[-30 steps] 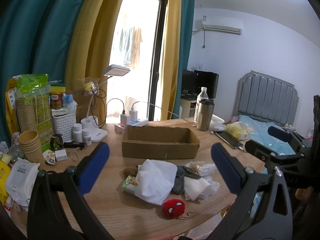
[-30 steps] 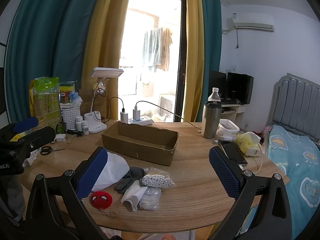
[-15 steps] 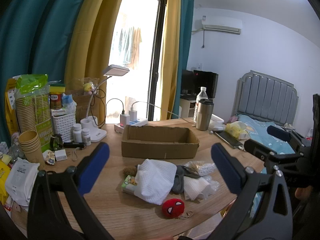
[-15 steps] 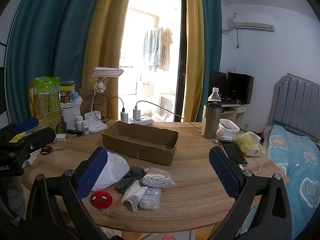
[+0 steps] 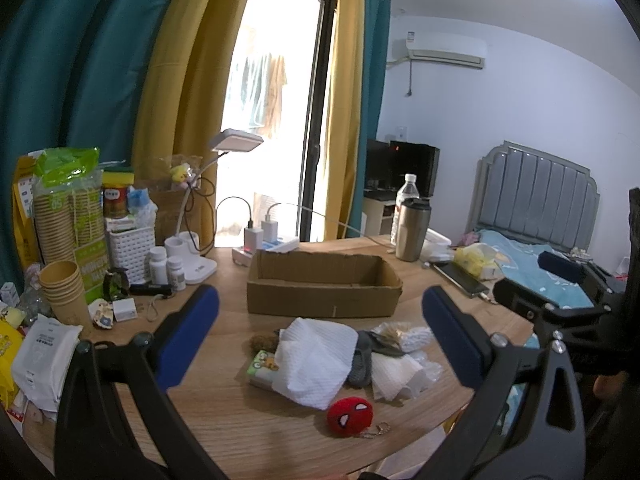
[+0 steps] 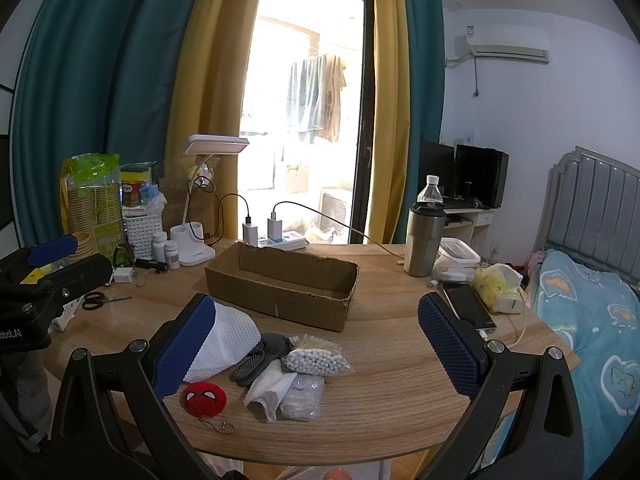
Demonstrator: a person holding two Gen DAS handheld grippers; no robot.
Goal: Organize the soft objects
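So there's a little heap of soft stuff near the front edge of the round wooden table [image 6: 400,380]. Biggest piece is a white textured cloth [image 5: 316,356], draped over a small green packet [image 5: 262,364]. Right beside it is a dark grey sock-like thing [image 5: 360,360], a folded white tissue [image 6: 268,392], a clear bag of cotton swabs [image 6: 316,360] and another crinkly clear bag [image 6: 302,396]. A red spider-face plush keychain [image 5: 350,416] sits nearest the edge, chain trailing. Just behind the heap, an open cardboard box [image 5: 324,288] sits empty.
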